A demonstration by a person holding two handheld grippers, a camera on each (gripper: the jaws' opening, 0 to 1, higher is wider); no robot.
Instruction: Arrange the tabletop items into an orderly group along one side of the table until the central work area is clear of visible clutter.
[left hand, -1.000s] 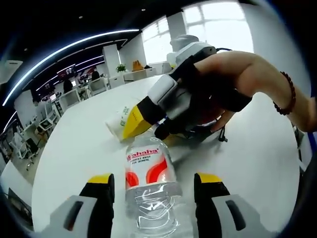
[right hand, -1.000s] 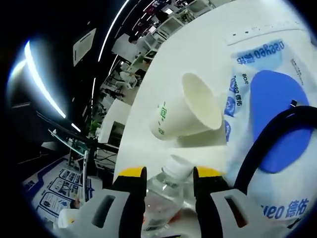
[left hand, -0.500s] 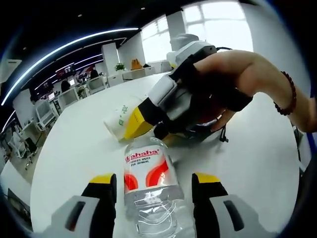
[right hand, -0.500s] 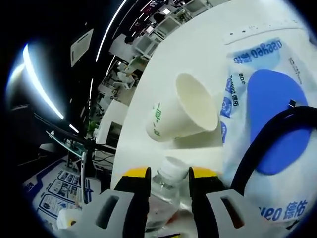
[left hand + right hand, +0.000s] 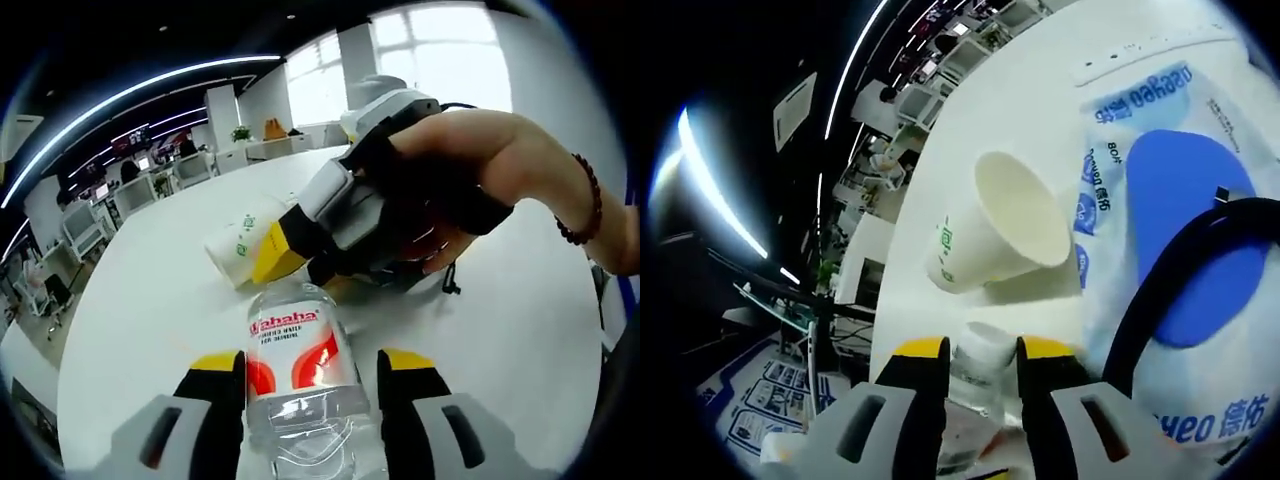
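Strong daylight is admitted through the windows (image 5: 455, 55) at the upper right of the left gripper view, where detail is blown out. Curved ceiling light strips (image 5: 702, 190) are bent by fisheye distortion. The white table (image 5: 150, 320) is evenly lit, with soft shadows.

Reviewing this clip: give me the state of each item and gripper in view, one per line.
Clear plastic water bottle with red label: lying down, white cap on, between both grippers' jaws.
White paper cup with green print: tipped on its side, empty.
Blue-and-white wipes pack: flat on table.
Left gripper: shut on the bottle's body.
Right gripper: shut on the bottle's cap end.
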